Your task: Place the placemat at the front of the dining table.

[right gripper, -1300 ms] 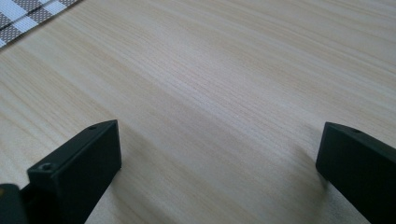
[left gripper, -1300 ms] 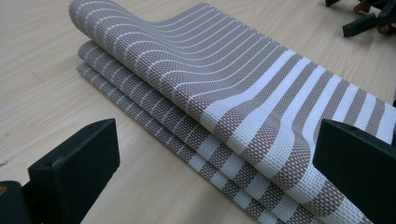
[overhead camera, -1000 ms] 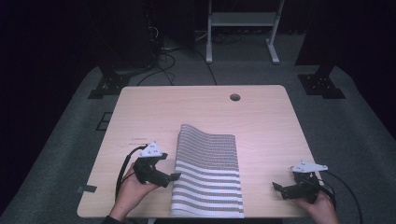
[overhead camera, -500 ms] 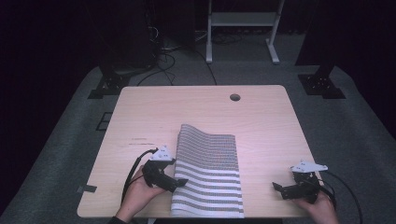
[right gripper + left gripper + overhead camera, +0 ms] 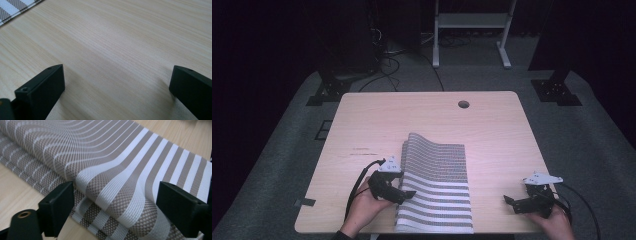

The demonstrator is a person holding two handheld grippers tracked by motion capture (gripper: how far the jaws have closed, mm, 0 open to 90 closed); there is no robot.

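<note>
My left gripper (image 5: 408, 193) has slid onto the striped cloth (image 5: 437, 185) at six o'clock, jaws wide but closing; nothing gripped; folding remains.

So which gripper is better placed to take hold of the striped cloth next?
Left. The left gripper has the striped cloth fold between its open, just-closing jaws; the right gripper rests apart on bare table.

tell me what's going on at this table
A person holds a tool in each hand at a wooden table. The left tool is at the left edge of a folded striped cloth; its jaws have just been closing, with the cloth's fold between them but not yet pinched. The right tool rests open on bare wood, apart from the cloth.
</note>
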